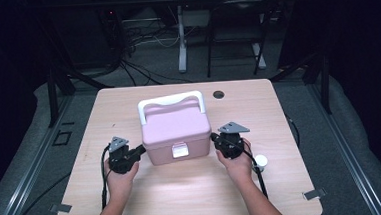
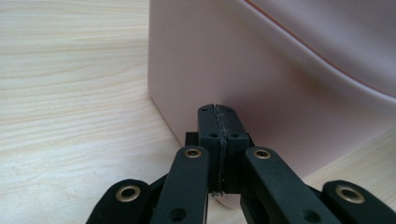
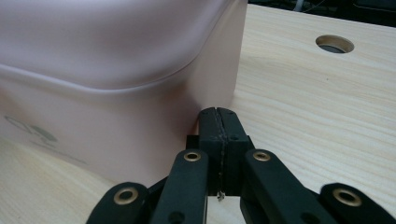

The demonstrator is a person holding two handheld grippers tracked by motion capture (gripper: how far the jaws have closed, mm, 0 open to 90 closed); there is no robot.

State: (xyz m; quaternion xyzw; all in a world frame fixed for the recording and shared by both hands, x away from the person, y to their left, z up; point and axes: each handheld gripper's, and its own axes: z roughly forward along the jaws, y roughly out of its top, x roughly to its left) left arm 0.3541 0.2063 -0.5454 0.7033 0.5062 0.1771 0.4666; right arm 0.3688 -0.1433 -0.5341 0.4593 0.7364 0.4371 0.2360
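A pink lidded box (image 1: pixel 176 132) with a white carry handle (image 1: pixel 170 102) stands mid-table, its front latch (image 1: pixel 179 150) facing the person. My left gripper (image 1: pixel 142 149) is at the box's left side, shut, tips against or very near the wall. In the left gripper view the shut left gripper (image 2: pixel 218 112) points at the pink wall (image 2: pixel 280 79) near its corner. My right gripper (image 1: pixel 212 136) is at the box's right side, shut with nothing between the jaws. The right gripper view has the right gripper (image 3: pixel 217 113) against the box (image 3: pixel 116 70) near its corner.
The wooden table (image 1: pixel 134 201) has a round cable hole (image 1: pixel 219 94) behind the box, also seen as the hole (image 3: pixel 334 44). A small white cap-like object (image 1: pixel 260 161) lies by the right wrist. Metal tabs sit at the front corners. Desk legs and cables stand beyond the table.
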